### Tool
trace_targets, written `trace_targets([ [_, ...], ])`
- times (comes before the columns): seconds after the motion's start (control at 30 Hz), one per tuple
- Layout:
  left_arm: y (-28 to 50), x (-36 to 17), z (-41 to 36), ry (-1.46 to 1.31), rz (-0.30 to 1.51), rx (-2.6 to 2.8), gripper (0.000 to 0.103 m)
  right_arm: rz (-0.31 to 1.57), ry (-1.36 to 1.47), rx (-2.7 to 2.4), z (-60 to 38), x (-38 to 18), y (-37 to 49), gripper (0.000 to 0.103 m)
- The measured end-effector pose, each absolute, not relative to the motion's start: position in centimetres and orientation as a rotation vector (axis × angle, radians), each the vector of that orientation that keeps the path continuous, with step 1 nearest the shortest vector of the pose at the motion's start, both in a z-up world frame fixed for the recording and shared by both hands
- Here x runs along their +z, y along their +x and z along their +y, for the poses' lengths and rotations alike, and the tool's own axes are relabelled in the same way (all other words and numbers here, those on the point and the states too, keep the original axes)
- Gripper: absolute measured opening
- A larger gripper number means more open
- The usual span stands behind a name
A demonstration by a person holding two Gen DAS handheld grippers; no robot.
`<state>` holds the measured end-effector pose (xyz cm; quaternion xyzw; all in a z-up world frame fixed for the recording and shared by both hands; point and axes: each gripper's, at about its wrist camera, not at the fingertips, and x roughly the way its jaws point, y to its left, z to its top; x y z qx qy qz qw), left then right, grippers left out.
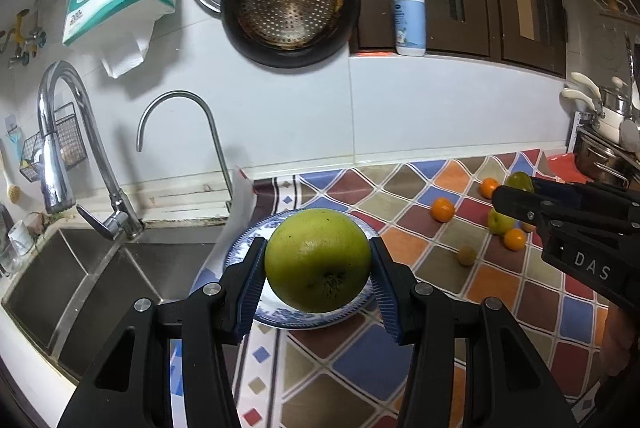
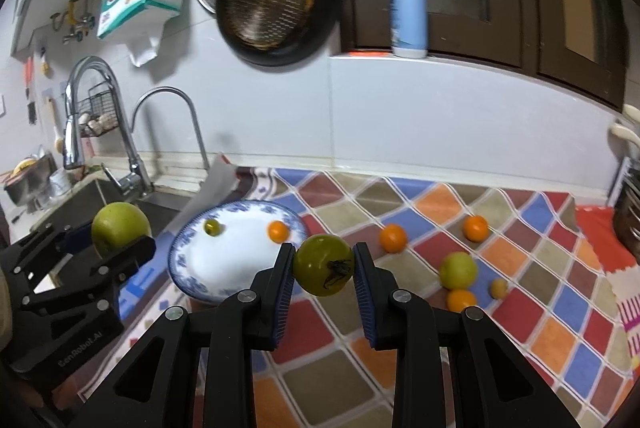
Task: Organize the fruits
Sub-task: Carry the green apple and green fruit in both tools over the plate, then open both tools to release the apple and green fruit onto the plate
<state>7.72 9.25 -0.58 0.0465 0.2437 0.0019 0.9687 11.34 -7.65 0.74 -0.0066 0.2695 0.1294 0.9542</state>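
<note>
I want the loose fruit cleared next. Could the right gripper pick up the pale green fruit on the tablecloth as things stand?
Probably not yet: the right gripper is shut on a green tomato, so its fingers are full. The pale green fruit itself lies unobstructed on the cloth.

My kitchen is evenly and softly lit, with glare on the chrome faucet (image 1: 60, 147) and faint shadows on the wall. My left view is sharp; my right view is motion-blurred. Fisheye bends the edges and darkens the corners.
</note>
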Motion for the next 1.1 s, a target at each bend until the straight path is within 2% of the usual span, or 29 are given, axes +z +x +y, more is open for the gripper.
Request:
trace_targets([
  [0.57, 12.1, -1.7, 13.7, 0.092, 0.513, 0.029, 0.05, 0.564, -0.041, 0.37, -1.3, 0.4, 16.9, 0.03],
  [1.1, 17.6, -6.1, 16.1, 0.073, 0.629, 0.029, 0.05, 0.701, -0.076, 0.423, 2.4, -4.5, 22.9, 0.03],
])
